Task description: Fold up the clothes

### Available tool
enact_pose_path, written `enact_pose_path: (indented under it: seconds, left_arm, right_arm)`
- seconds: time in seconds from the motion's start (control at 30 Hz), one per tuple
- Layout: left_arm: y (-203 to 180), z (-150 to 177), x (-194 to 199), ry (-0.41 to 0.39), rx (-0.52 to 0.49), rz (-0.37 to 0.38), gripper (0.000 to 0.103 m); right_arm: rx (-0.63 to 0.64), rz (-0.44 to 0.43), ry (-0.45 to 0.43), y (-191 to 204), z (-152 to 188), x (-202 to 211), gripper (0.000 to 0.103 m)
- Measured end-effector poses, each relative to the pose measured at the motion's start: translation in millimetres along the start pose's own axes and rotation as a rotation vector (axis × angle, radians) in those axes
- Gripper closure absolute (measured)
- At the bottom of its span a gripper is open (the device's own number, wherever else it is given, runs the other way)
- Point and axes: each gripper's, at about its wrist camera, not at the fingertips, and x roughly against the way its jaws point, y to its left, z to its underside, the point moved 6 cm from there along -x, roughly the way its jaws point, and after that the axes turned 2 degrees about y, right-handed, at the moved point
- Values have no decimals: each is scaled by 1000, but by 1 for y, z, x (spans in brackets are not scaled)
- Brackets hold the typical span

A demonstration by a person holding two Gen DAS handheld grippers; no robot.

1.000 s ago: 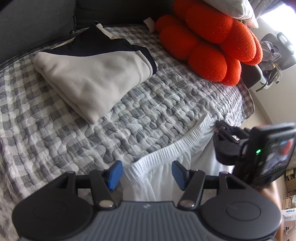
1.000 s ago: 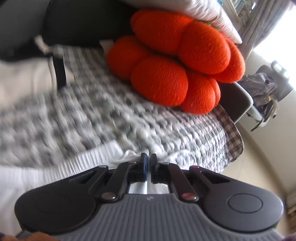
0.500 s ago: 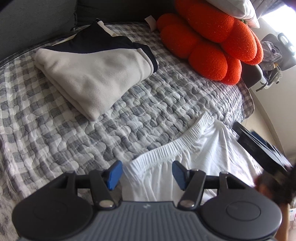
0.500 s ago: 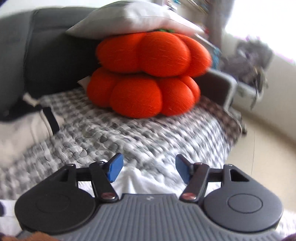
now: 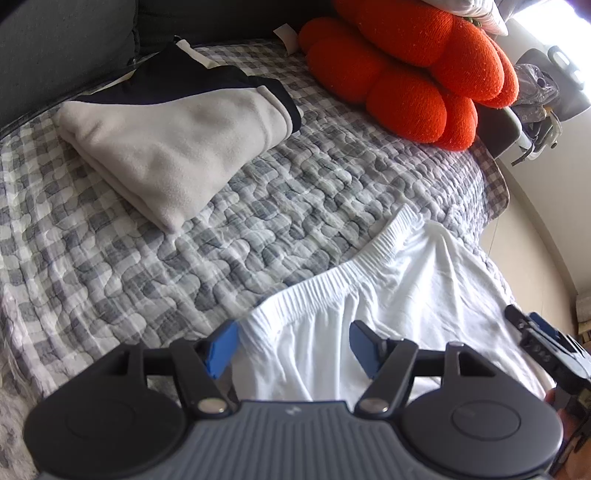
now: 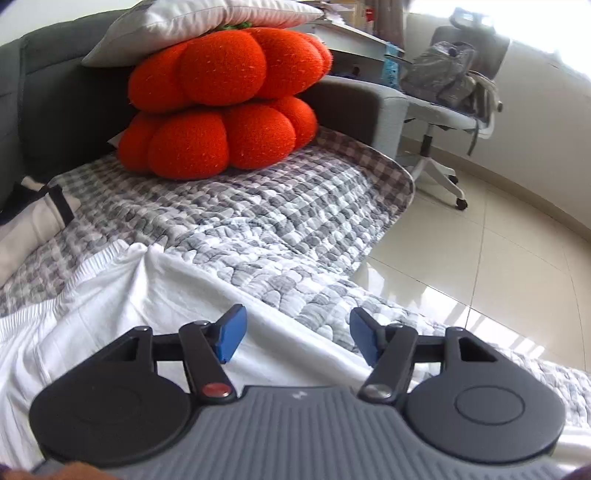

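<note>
1. Setting: home living room or bedroom.
2. Evidence: dark grey sofa (image 6: 55,96) under a checked quilted cover (image 5: 258,221).
3. Orange pumpkin cushions (image 6: 229,103), pillow (image 6: 192,18) on top.
4. Folded fleece garment (image 5: 177,136), white shorts (image 5: 388,295).
5. Swivel chair (image 6: 454,107), tiled floor (image 6: 498,240).

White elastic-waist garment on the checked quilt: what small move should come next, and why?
Probably lower the left gripper onto the gathered waistband corner of the white elastic-waist garment and pinch it. Its jaws are opening with nothing clamped, the cloth lying just beyond the pads. The right gripper, its jaws closing, holds nothing, and the garment lies spread and unfolded on the checked quilt.
</note>
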Motion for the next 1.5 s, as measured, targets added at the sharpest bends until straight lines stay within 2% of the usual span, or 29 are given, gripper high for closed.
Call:
enact_pose_path:
  seconds: [0.03,0.07,0.13,0.23,0.27,0.37,0.43,0.5,0.53,0.67,0.77,0.87,0.97,1.03,1.17,1.33,1.5]
  left_arm:
    - [0,0,-1,1,-2,-4,35]
    - [0,0,-2,2,-3,-8,35]
    - [1,1,-3,3,-6,-14,35]
    - [-1,2,-4,5,-19,-13,34]
    - [-1,3,-3,7,-25,-12,34]
    - [-2,4,-3,8,-34,-10,34]
    - [-1,4,-3,8,-36,-9,33]
    - [-2,4,-4,8,-36,-13,33]
    - [-2,4,-5,8,-37,-17,33]
    - [-6,6,-3,-18,-65,-41,33]
    - [-17,6,4,-92,-120,-73,33]
    - [-36,8,11,-162,-204,-96,33]
    - [-63,20,11,-195,-301,-98,32]
    - [-82,31,7,-187,-358,-85,31]
    - [-114,48,2,-166,-412,-22,31]
    - [-144,64,-4,-157,-468,18,31]
    - [-167,81,-16,-122,-511,65,31]
  right_arm:
    - [38,15,34,4,3,-8,63]
    - [59,24,38,7,3,-11,68]
    - [91,36,29,12,0,-15,84]
    - [143,96,20,18,-4,-20,85]
    - [155,149,16,16,-6,-21,88]
    - [136,284,3,-2,-9,-12,87]
    - [63,232,-7,-26,-4,5,78]
    - [3,187,0,-56,4,23,65]
    - [-15,199,7,-74,11,33,61]
    - [-131,293,34,-164,47,75,56]
    - [-282,364,44,-229,86,107,56]
    - [-376,397,66,-272,127,130,56]
    - [-365,385,70,-281,153,136,56]
    - [-334,374,66,-277,163,133,56]
    - [-284,388,34,-273,156,127,56]
    - [-166,318,5,-258,133,112,56]
    - [0,264,33,-238,128,90,55]
